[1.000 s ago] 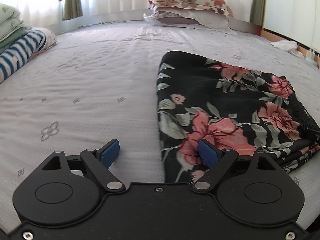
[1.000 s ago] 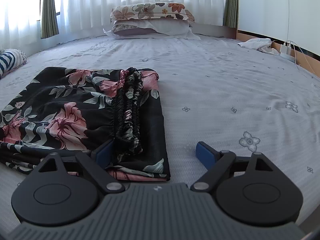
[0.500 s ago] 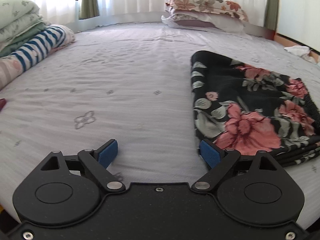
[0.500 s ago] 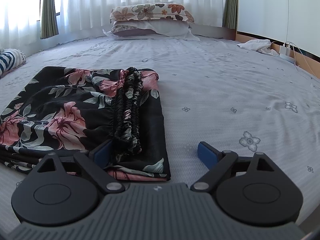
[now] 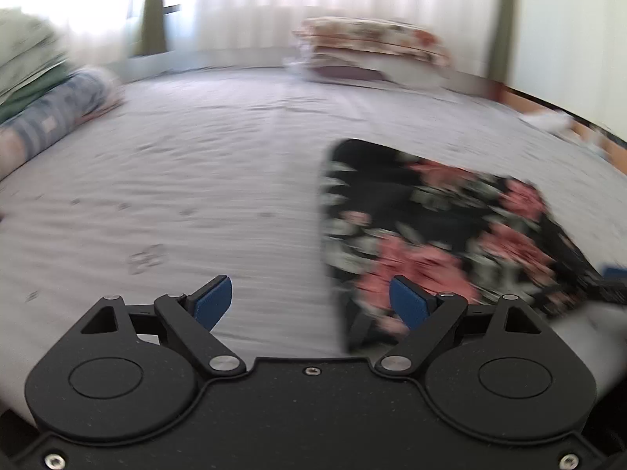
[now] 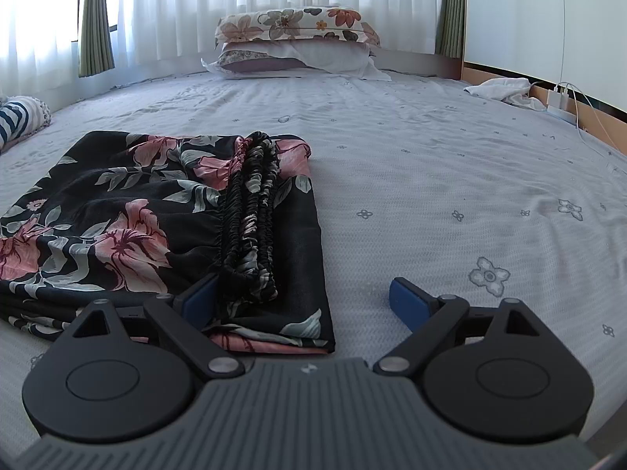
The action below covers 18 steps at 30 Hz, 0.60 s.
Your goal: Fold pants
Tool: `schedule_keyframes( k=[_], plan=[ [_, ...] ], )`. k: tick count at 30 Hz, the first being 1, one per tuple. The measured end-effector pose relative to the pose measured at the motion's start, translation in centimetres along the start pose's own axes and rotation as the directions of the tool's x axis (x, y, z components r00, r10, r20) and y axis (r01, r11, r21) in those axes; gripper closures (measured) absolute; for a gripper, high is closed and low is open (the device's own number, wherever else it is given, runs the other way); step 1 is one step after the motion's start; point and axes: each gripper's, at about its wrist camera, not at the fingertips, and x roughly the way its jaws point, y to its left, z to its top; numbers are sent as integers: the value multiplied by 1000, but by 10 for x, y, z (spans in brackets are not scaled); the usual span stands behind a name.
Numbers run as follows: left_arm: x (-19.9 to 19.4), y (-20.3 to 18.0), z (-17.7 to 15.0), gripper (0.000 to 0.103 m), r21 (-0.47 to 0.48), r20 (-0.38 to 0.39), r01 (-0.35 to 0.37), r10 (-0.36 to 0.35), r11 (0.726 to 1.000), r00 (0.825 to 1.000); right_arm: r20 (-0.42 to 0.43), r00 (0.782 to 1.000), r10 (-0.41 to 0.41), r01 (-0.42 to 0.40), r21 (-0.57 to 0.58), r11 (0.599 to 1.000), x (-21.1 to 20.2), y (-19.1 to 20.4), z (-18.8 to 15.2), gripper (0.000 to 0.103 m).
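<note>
Black pants with pink flowers (image 6: 117, 227) lie folded flat on the bed, their gathered waistband (image 6: 250, 215) on top toward the right end. My right gripper (image 6: 305, 301) stands open over the near right corner of the stack, its left finger beside the waistband, pressing on nothing. In the blurred left wrist view the pants (image 5: 443, 231) lie to the right. My left gripper (image 5: 311, 303) is open above the sheet at the stack's left edge, holding nothing. The other gripper's tip (image 5: 613, 278) shows at the far right.
Grey flowered bedsheet (image 6: 450, 164) all around. Two stacked pillows (image 6: 294, 39) at the head by the curtains. Striped and green folded bedding (image 5: 47, 105) on the left. A white cloth (image 6: 501, 88) and a charger with cables (image 6: 564, 102) by the wooden edge on the right.
The left gripper has drifted leftward then back toward the pants, and its view is now motion-blurred. The right gripper and the pants stay as they were.
</note>
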Motion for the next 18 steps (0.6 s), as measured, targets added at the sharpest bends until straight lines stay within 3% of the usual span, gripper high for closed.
schedule_keyframes(
  k=[2, 5, 11, 18],
  plan=[
    [3, -16, -7, 14, 77, -25, 11, -9, 997, 1000, 1, 1000, -1, 1, -1, 1000, 0, 0, 0, 7],
    [13, -25, -20, 14, 128, -66, -47, 56, 991, 996, 1, 1000, -1, 1, 0, 1000, 0, 0, 0, 7],
    [19, 10, -22, 10, -48, -109, -131, 126, 990, 986, 5, 1000, 0, 0, -1, 1000, -1, 0, -1, 7],
    [14, 11, -26, 10, -11, -97, -162, 160, 987, 982, 7, 1000, 0, 0, -1, 1000, -2, 1, -1, 6]
  ],
)
